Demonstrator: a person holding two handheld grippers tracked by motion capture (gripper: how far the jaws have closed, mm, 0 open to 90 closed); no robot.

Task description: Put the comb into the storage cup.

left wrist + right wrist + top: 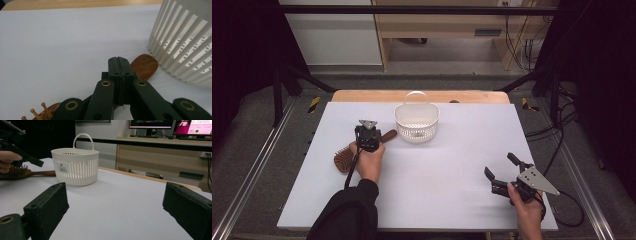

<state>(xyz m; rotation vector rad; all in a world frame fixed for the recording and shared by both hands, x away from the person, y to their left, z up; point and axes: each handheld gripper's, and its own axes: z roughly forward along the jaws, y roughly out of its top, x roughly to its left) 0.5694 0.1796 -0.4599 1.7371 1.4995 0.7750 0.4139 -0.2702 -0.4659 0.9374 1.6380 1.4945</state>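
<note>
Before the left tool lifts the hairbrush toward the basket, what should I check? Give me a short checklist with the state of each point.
1. Left tool closed, above the hairbrush handle: ok.
2. Handle really clamped between the jaws: cannot tell; the jaws look shut on each other.
3. Basket upright, opening free: ok.
4. Basket handle out of the path: cannot tell.
5. Right tool open and far from the basket: ok.

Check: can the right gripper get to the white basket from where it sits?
Probably yes. The right gripper stands open near the table's right front, and only bare white tabletop lies between it and the basket. The left gripper and hairbrush sit off to the basket's left.
</note>
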